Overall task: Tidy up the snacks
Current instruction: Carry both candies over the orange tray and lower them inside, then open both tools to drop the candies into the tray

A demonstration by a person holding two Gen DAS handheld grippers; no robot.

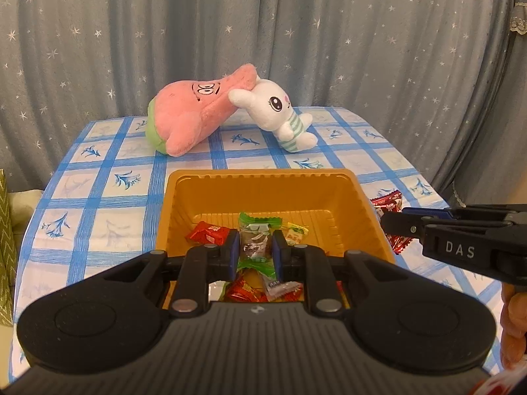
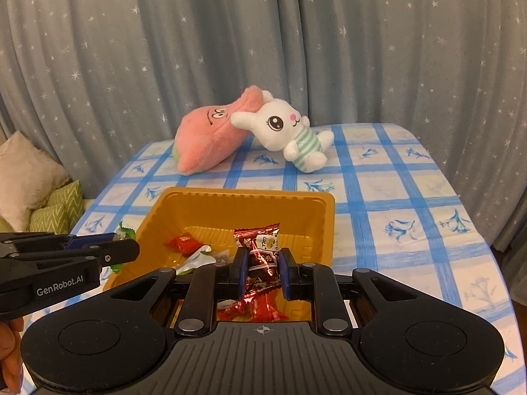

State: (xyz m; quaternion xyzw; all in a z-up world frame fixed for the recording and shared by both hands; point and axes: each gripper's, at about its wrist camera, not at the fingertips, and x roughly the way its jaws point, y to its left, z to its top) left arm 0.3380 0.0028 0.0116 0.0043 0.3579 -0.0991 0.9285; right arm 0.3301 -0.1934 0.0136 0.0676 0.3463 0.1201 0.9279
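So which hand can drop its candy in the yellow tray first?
Probably left: its green-wrapped candy already hangs over the yellow tray, while the right's red candy looks nearer the tray's side.

Both views: warm, even indoor light, moderately bright, source not visible. Shadows soft. Strong fisheye bending at edges, dark vignetted corners. Centre sharp; star-print curtain (image 1: 263, 33) slightly soft. No glare, no motion blur
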